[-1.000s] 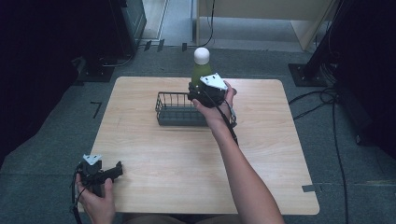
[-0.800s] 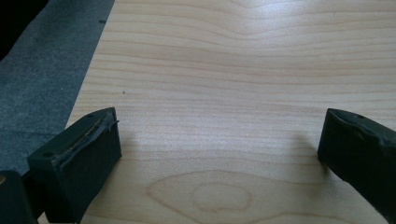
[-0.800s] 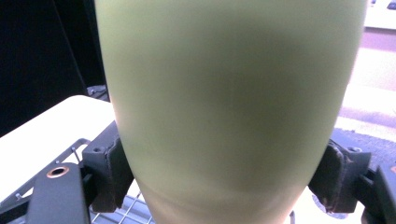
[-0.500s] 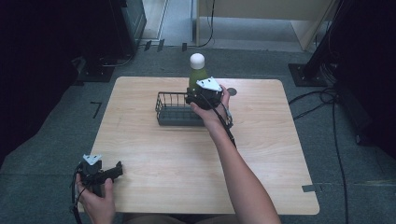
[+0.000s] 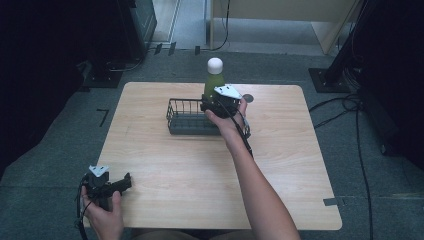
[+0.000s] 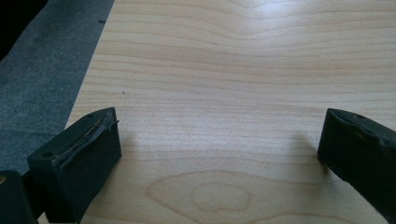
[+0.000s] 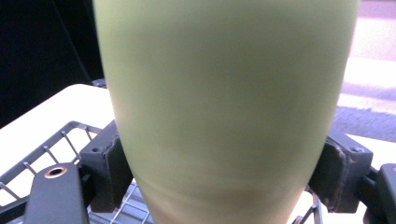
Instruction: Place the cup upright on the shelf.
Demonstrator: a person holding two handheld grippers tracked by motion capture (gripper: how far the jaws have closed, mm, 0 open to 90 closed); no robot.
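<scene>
Grey carpet surrounds a pale wooden table (image 5: pixel 280 165) with rounded corners, and dark equipment stands beyond its far edge.

Nearest the person, at about seven o'clock on the table, the left gripper (image 5: pixel 122 182) rests at the near left corner in the left hand (image 5: pixel 102 212). In the left gripper view its two black jaws stand wide apart over bare wood grain, with nothing between them; it takes no part in the work for now.

Farther out, at roughly twelve o'clock, the right hand (image 5: pixel 227 117) reaches across the table with the right gripper (image 5: pixel 210 102), which is clamped on the lower body of a tall matte-green bottle with a white rounded cap (image 5: pixel 214 80). In the right gripper view the black jaws press against both flanks of the green body. The bottle stands upright at the right end of a dark wire basket (image 5: pixel 182 117), and wire mesh shows below and behind the jaws; whether the base hangs above the mesh or touches it cannot be told.

The step in hand looks like carrying the bottle at the basket, either lowering it in or lifting it out; the pictures do not settle which. If it is going in, the next move calls for a straight, slow descent that keeps the bottle vertical and clear of the basket's right wall, and release only once the base sits flat on the mesh.
</scene>
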